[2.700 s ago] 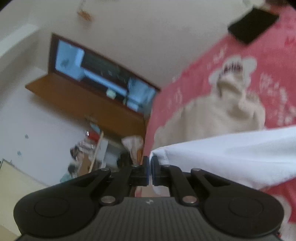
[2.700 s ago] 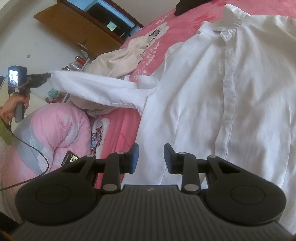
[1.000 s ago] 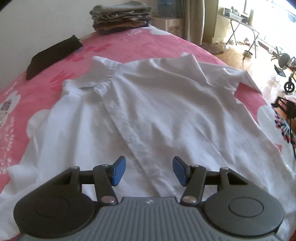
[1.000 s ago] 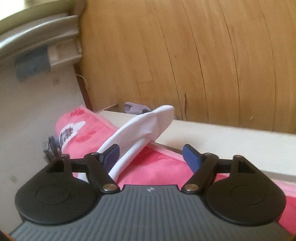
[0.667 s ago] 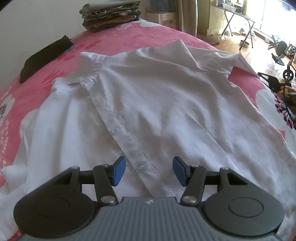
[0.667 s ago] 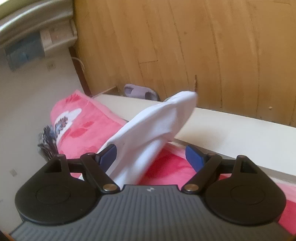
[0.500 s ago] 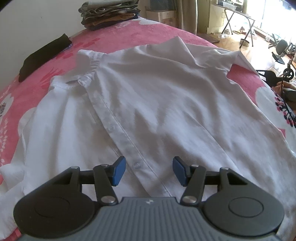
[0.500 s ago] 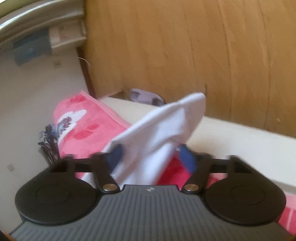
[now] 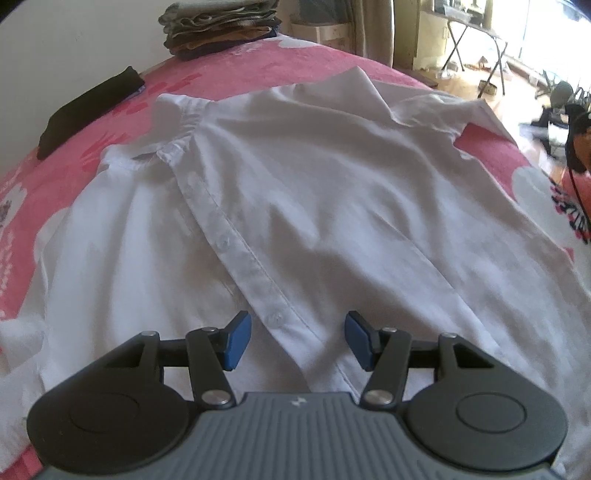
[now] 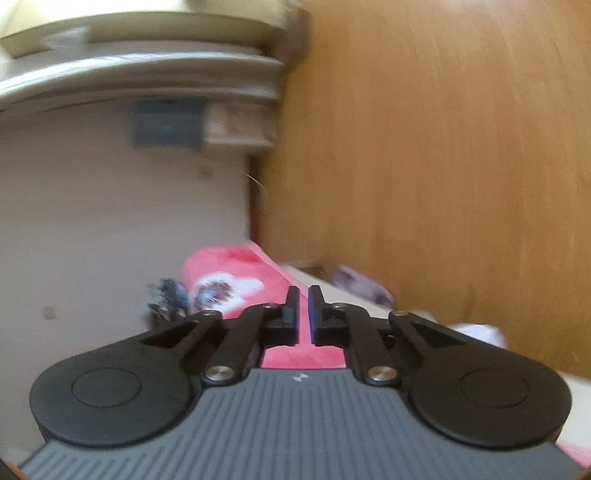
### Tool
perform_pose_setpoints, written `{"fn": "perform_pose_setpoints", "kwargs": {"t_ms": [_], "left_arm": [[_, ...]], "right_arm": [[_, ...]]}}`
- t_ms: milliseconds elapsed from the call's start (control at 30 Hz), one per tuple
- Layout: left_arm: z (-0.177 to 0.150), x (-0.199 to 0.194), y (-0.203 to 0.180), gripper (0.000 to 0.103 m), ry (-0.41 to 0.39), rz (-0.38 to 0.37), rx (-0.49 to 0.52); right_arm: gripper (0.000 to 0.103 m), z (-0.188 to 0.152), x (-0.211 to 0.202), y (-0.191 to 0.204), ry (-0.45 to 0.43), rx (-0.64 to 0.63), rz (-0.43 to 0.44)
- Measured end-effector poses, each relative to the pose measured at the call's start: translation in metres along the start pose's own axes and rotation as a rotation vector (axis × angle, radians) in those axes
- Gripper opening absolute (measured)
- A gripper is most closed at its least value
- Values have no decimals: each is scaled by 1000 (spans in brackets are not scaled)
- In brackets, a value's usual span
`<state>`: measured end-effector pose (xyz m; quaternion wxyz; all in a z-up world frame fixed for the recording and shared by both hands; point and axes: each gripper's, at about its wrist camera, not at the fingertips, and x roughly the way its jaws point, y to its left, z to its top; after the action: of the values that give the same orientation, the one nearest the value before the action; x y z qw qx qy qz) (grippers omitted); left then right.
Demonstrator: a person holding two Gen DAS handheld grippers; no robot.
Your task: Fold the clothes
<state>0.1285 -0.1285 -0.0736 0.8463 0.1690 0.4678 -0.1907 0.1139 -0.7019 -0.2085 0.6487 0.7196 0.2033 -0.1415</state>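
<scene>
risk 1: the right gripper (image 10: 303, 314) may have closed on air. No cloth shows between its pads, so the sleeve could be left behind and the fold would not start.
cause 1: jaws have just been closing while the view is motion-blurred. A white scrap (image 10: 476, 332), possibly the sleeve, lies off to the right of the fingers, not in the gap.
risk 2: a pull on 1 side only could drag the white shirt (image 9: 332, 206) askew and wrinkle the button placket (image 9: 236, 251).
cause 2: nothing pins the body of the shirt.
right tool: nearly closed, with a thin slit left. Pink bedcover (image 10: 229, 266) shows through the slit. It grasps nothing that I can see.
left tool: the left gripper (image 9: 295, 339) is released, jaws about half apart and empty. It hovers over the lower placket. I cannot tell whether the tips touch the cloth.
shirt location: spread flat and face up on the pink bedcover, collar at the far end.
other items: 1 stack of folded clothes (image 9: 218, 26) and 1 dark folded piece (image 9: 88, 110) lie beyond the collar, well apart from the shirt.
</scene>
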Motion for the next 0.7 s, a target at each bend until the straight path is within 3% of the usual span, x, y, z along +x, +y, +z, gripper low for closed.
{"fn": "perform_pose_setpoints", "kwargs": {"t_ms": [33, 67, 100, 200, 300, 400, 567, 700], "left_arm": [[-1, 0, 1, 58, -3, -1, -4], [-2, 0, 2, 58, -3, -1, -10], [-3, 1, 3, 58, 1, -2, -17], [-3, 3, 6, 58, 16, -5, -24], [1, 4, 6, 58, 28, 2, -12], [4, 4, 6, 58, 43, 12, -24], [7, 6, 5, 58, 61, 20, -29], [9, 8, 7, 58, 67, 22, -46]], "right_arm": [[29, 2, 0, -8, 30, 44, -43], [61, 3, 3, -18, 65, 69, -120], [71, 4, 5, -29, 99, 91, -200], [73, 1, 14, -64, 175, 137, -357], [83, -8, 26, -110, 239, 333, -291], [89, -17, 50, -128, 278, 385, -273], [90, -17, 90, -128, 310, 423, -268], [86, -16, 101, -114, 244, 444, -115]]}}
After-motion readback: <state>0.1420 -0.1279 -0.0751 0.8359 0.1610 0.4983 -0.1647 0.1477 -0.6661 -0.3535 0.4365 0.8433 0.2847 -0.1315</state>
